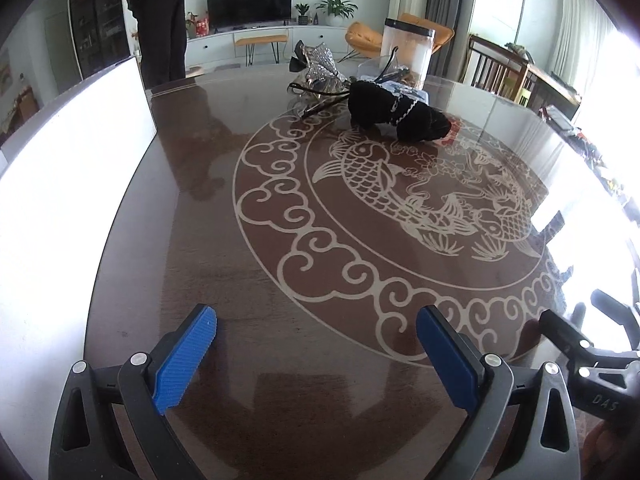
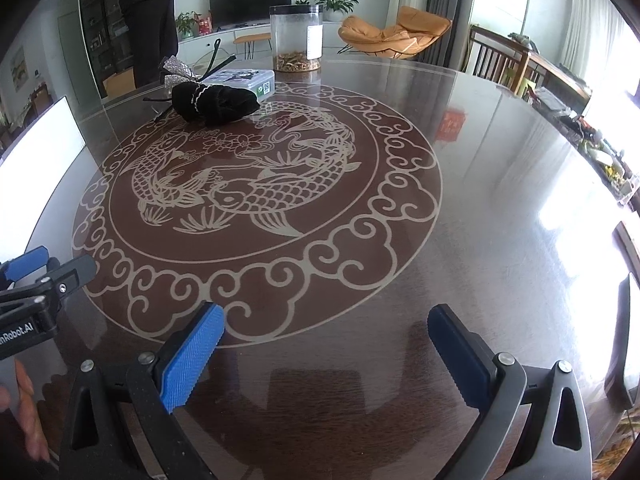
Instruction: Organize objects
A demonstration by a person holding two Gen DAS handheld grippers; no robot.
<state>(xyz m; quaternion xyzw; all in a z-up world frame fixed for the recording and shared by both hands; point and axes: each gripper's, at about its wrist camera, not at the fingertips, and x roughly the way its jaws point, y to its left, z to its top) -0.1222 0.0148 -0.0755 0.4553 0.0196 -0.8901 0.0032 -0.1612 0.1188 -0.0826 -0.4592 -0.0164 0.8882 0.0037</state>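
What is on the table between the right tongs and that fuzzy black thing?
Nothing. In the right wrist view, only bare tabletop with its fish pattern lies between the open right tongs and the black fuzzy bundle.

The left hand-held gripper (image 1: 316,330) is hovering low with its blue-padded fingers (image 1: 184,360) spread wide and holding nothing. The right hand-held gripper (image 2: 326,330) is gaping equally wide, also empty, just beside the left one, both pointing forward.

table (image 2: 480,160): brown, cream fish-and-cloud motif | pouch (image 2: 216,102): black | claw pads (image 1: 184,360): blue
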